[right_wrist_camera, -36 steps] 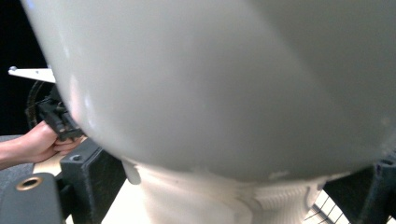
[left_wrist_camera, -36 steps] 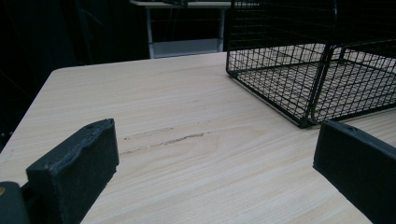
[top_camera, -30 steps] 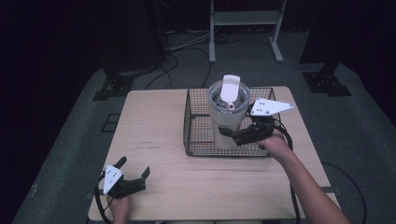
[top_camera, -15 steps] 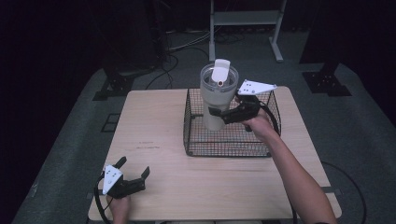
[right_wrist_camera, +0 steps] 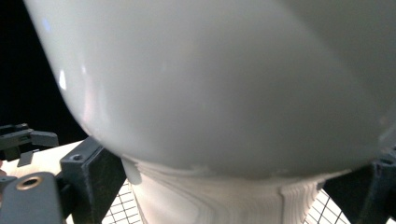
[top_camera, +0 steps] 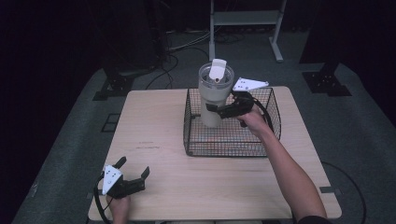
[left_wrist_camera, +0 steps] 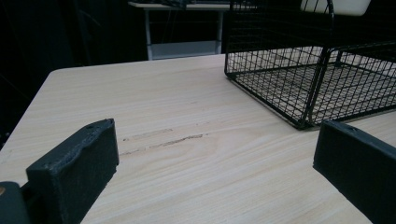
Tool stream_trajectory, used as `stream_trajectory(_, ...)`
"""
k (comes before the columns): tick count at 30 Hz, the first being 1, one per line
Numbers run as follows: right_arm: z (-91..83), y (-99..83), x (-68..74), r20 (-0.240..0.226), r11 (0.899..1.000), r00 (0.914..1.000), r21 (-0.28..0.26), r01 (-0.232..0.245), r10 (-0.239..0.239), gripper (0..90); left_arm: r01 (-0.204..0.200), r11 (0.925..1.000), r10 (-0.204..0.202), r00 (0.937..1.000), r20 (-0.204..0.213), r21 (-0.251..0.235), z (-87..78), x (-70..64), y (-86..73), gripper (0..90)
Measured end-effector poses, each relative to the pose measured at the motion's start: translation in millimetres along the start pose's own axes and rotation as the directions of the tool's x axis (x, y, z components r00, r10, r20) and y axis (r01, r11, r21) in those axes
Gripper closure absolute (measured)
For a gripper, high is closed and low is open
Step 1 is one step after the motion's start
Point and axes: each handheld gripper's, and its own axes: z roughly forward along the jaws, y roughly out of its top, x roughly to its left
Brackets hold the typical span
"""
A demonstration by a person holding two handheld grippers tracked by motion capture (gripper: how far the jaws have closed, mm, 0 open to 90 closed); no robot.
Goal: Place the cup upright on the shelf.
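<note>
Since half a second ago, the tumbler point(top_camera: 214, 95) has gone farther toward the back of the basket point(top_camera: 275, 122) and a little higher, and my right arm has stretched out after it. One second ago it sat lower, nearer the basket's middle. Now my right tongs point(top_camera: 215, 110) grip it around its narrow lower part, one jaw on each side. In the right gripper view, the wide white body point(right_wrist_camera: 224, 79) bulges above the jaws, with the ribbed base point(right_wrist_camera: 219, 200) between them. The tumbler stands upright over the basket's back left part, its clear lid and white tab well above the wire rim. Whether its bottom touches the mesh, I cannot tell.

My left tongs point(top_camera: 133, 179) lie at the table's point(top_camera: 154, 121) near left corner, where they were in both earlier frames, jaws spread wide with nothing between them. In the left gripper view, bare wood point(left_wrist_camera: 187, 154) shows between the jaws, with the basket point(left_wrist_camera: 308, 70) beyond at the right.
</note>
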Motion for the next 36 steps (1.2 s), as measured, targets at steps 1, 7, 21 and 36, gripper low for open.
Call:
stream_trajectory(1, 0.0, 0.0, 0.0, 0.0, 1.0, 1.0, 0.0, 0.0, 0.0, 9.4, 0.0, 1.0, 0.0, 1.0, 0.0, 0.0, 0.0, 0.0, 0.0, 0.0)
stream_trajectory(7, 8.8, -17.2, -9.2, -0.013, 1.0, 0.9997, 0.007, -0.019, 0.019, 9.4, -0.003, 1.0, 0.003, 1.0, 0.003, 0.005, 0.3, -0.1, 0.1, 0.0)
stream_trajectory(21, 20.3, -40.8, -21.9, -0.001, 0.997, 0.9995, 0.074, -0.032, 0.033, 9.4, 0.0, 1.0, 0.0, 1.0, 0.006, 0.006, 0.5, 0.3, 0.2, 0.0)
stream_trajectory(36, 37.3, -61.6, -30.9, -0.005, 0.987, 0.9993, 0.158, -0.035, 0.036, 9.3, 0.003, 1.0, -0.003, 0.9999, 0.01, 0.003, 0.5, 0.7, -0.1, 0.0)
